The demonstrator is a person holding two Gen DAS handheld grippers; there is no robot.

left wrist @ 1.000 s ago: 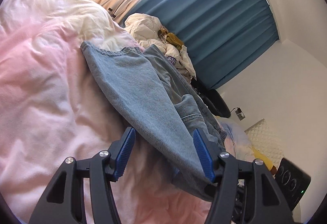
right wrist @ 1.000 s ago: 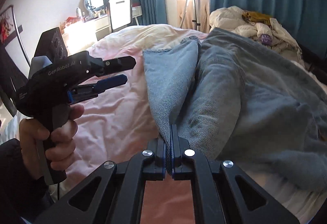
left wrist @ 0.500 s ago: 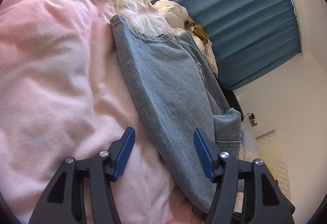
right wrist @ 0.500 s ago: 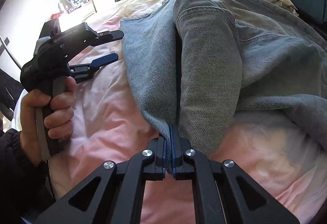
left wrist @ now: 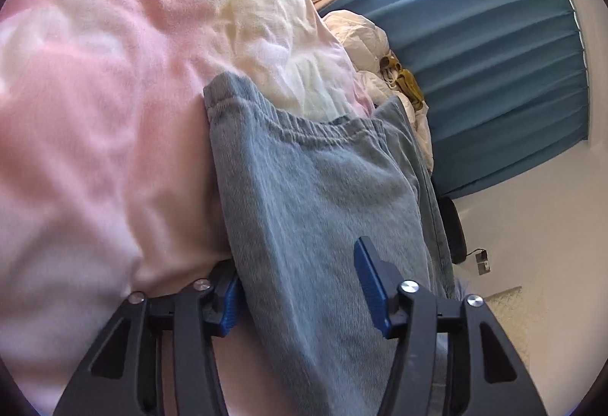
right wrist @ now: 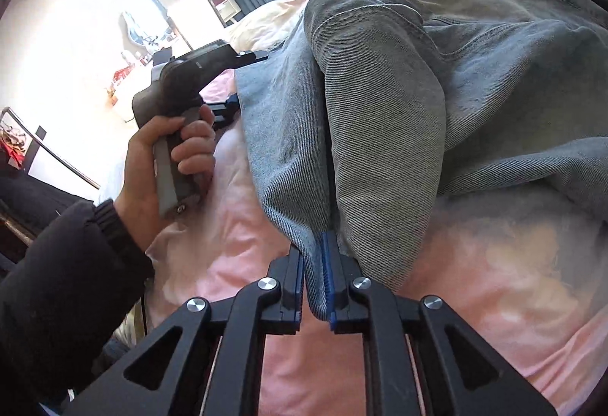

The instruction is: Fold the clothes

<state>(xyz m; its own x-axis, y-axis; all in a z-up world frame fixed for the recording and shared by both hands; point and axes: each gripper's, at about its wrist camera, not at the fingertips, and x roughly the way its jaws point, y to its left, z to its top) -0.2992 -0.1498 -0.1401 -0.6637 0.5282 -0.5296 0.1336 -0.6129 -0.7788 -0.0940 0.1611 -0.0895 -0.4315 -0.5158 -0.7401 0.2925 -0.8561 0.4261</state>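
The jeans [right wrist: 399,104] lie folded lengthwise on the pink bed [right wrist: 494,283], their waistband toward twelve o'clock in the left wrist view. The right gripper [right wrist: 314,275] has its fingers parting, a denim edge between them and barely pinched; if the fold is not settled, it could slump open toward nine o'clock. The left gripper [left wrist: 300,287] is closing its fingers astride the denim's edge, one finger tucked beneath it; it may bite the bedcover too and drag it along, or catch one layer only and skew the fold.
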